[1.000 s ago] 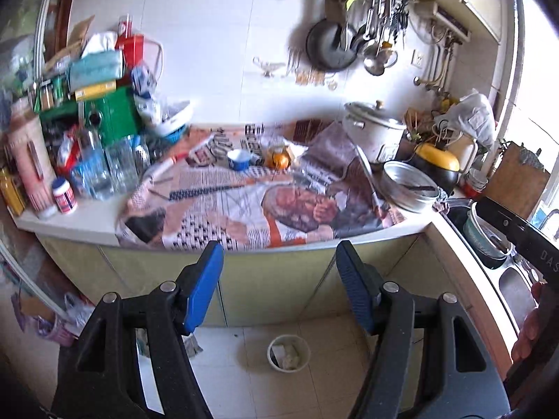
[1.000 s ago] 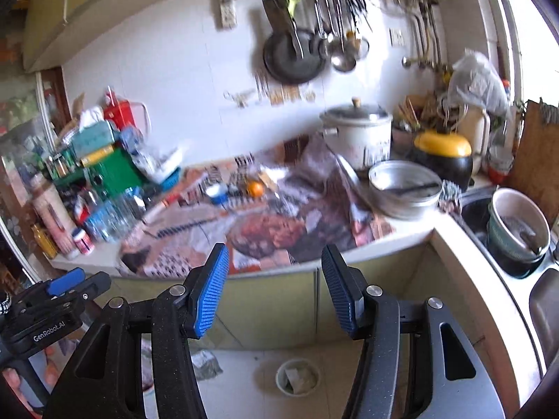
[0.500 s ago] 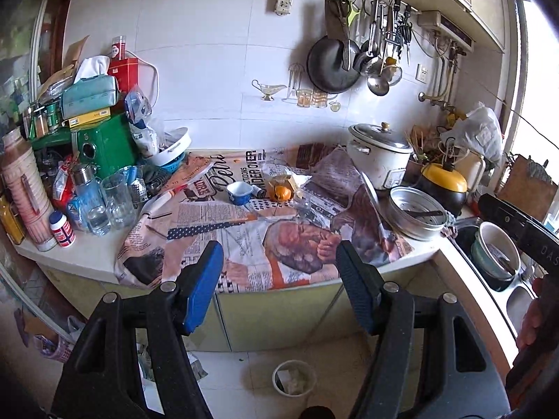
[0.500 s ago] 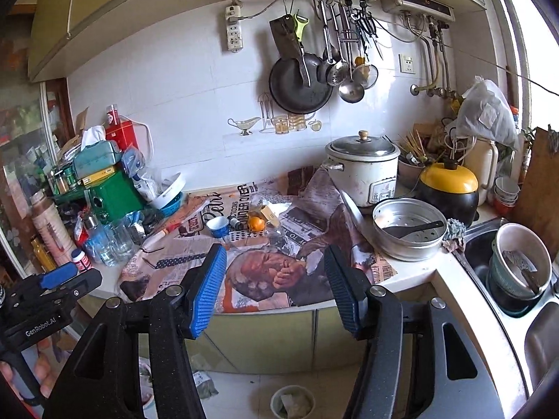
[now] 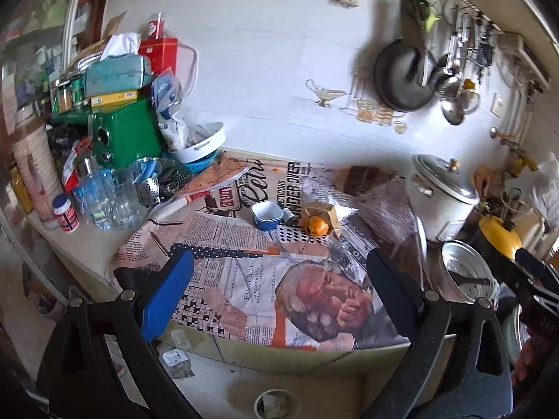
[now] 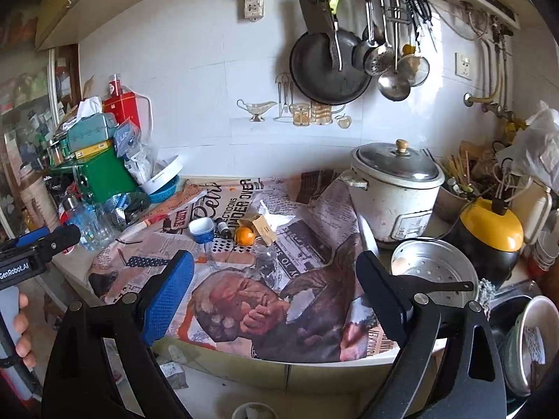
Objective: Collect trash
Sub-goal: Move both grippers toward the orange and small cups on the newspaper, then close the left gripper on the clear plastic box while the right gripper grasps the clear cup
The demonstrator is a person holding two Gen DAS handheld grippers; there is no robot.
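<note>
We find the left gripper [image 5: 279, 293] and right gripper [image 6: 274, 291] both spread wide, holding nothing, short of the newspaper-covered counter [image 6: 223, 279]. Beyond the jaws, roughly centred between them, lie 1 orange [image 6: 244, 235], a crumpled paper scrap [image 6: 263, 225], a blue cup [image 6: 202, 229]. Below them a bin [image 5: 274, 403] stands on the floor.

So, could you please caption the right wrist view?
Open right claw facing small orange fruit on newspaper-covered kitchen counter.
</note>
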